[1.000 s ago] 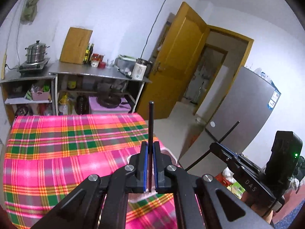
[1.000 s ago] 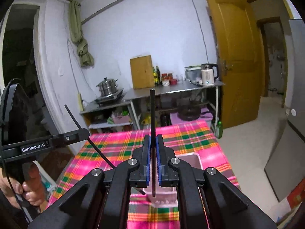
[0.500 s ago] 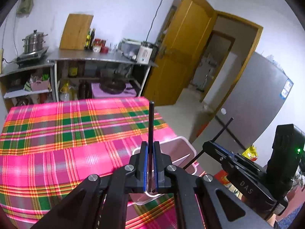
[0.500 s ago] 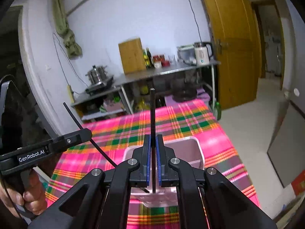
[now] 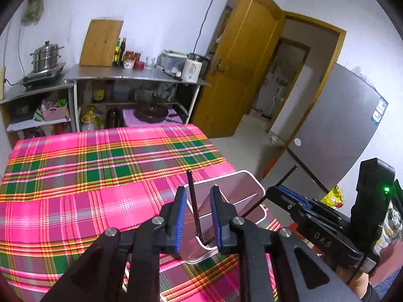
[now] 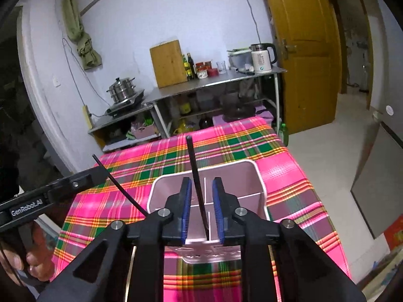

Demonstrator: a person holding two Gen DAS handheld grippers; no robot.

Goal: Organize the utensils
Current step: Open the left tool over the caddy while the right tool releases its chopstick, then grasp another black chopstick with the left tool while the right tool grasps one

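Observation:
A pink divided utensil holder (image 5: 248,183) (image 6: 254,173) stands on the plaid tablecloth near the table's right edge. My left gripper (image 5: 198,210) is open right over it; a black chopstick (image 5: 194,201) stands loose between the fingers, its lower end in the holder. My right gripper (image 6: 201,201) is open over the holder too, with a second black chopstick (image 6: 196,176) leaning free between its fingers, tip down in a compartment. Each gripper shows in the other's view, the right one (image 5: 284,193) and the left one (image 6: 98,173).
The table wears a pink, green and orange plaid cloth (image 5: 100,171). Behind it stand metal shelves (image 5: 131,78) with a steamer pot, a cutting board, bottles and a kettle. An open wooden door (image 5: 241,70) and a grey fridge (image 5: 340,130) are to the right.
Both grippers tilted down over the holder and opened. Both chopsticks were let go and now stand loose in the holder.

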